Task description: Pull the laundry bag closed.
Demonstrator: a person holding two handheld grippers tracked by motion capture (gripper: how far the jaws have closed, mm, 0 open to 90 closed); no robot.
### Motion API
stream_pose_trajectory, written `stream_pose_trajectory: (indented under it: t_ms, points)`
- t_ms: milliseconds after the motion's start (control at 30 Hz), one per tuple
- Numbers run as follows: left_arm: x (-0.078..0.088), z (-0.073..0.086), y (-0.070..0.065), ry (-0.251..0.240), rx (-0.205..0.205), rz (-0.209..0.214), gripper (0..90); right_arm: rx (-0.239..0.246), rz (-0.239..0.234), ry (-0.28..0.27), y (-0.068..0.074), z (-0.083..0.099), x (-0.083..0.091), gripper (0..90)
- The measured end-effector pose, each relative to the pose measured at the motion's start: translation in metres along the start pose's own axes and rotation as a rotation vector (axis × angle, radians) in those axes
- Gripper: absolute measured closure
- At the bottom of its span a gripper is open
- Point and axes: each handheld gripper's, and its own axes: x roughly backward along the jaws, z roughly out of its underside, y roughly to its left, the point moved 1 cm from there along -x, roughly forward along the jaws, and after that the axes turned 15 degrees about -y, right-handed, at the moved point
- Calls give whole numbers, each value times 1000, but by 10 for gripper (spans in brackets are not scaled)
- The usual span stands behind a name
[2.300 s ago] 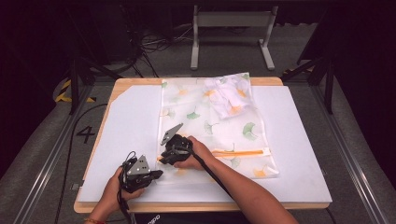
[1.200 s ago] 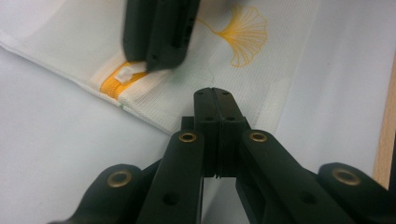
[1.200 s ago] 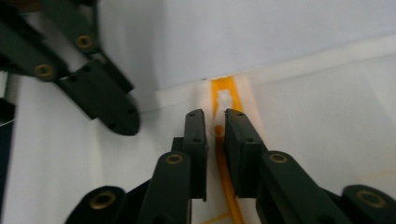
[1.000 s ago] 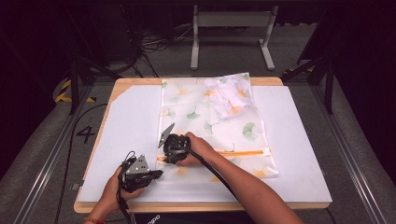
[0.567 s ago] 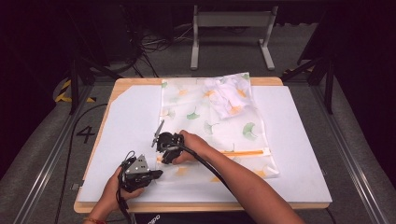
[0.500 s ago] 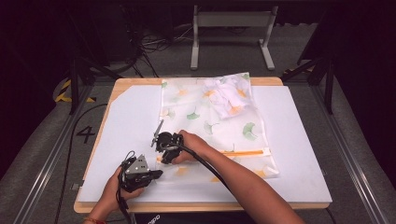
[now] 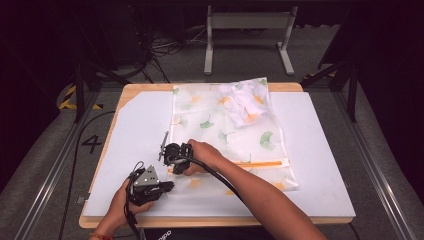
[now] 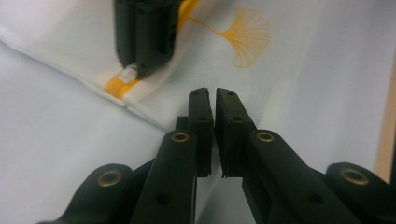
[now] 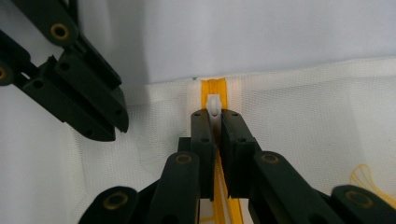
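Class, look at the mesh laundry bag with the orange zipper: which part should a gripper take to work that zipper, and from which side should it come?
Take the small white zipper pull on the orange zipper at the mesh laundry bag's left edge. It stands up from the flat tape, so thin jaws fit either side. Come from above, along the zipper line, as the right gripper does, shut on it.

You have one mesh laundry bag [image 7: 227,132] with one orange zipper [image 7: 260,163] and one white pull [image 9: 213,106], two grippers, one bench [image 7: 320,145].

Lab: dark floor [image 7: 45,165], cables [image 7: 165,47], numbered table [image 7: 200,220]
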Motion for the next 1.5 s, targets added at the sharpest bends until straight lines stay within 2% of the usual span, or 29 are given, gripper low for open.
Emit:
stream_pose_trajectory:
  t_ms: [67,300,333,400,467,500,533,633,733,833,933,1000,1100,1167,1267,1333,1367,1500]
  points:
    - [0,0,5,-7,15,-22,850,15,9,-20,1,2,1,844]
    - [2,-7,13,-13,2,-82,843,42,36,-71,6,8,4,844]
    - [2,-9,17,-21,3,-106,840,39,39,-76,6,9,4,845]
    - [2,-12,24,-43,36,-100,841,44,41,-92,7,11,6,844]
    - [-2,-13,31,-37,54,-124,831,48,38,-103,7,12,7,845]
    - [-4,-12,35,-47,79,-123,825,54,42,-109,7,12,8,844]
    - [-6,-12,37,-61,109,-102,812,52,46,-114,7,12,8,845]
    - [-11,-15,40,-62,97,-110,794,66,55,-105,9,11,9,844]
    - [-16,-17,46,-56,113,-118,794,69,58,-105,11,11,7,844]
    - [-22,-17,45,-59,120,-87,781,63,64,-103,12,12,5,844]
    - [-23,-18,44,-58,124,-78,779,59,65,-100,12,13,4,845]
    - [-27,-17,43,-33,114,-81,789,53,63,-103,12,13,4,844]
    - [-28,-15,44,-16,126,-88,812,50,57,-109,12,14,3,844]
    - [-28,-13,44,-18,127,-72,832,47,59,-115,12,15,3,844]
    - [-30,-14,43,3,88,-70,900,40,59,-117,12,15,3,844]
    - [-29,-14,44,8,74,-68,900,46,58,-114,11,15,3,845]
    - [-30,-14,44,0,87,-68,900,44,56,-111,11,15,3,845]
    - [-30,-13,45,-4,87,-59,900,44,55,-99,11,14,4,845]
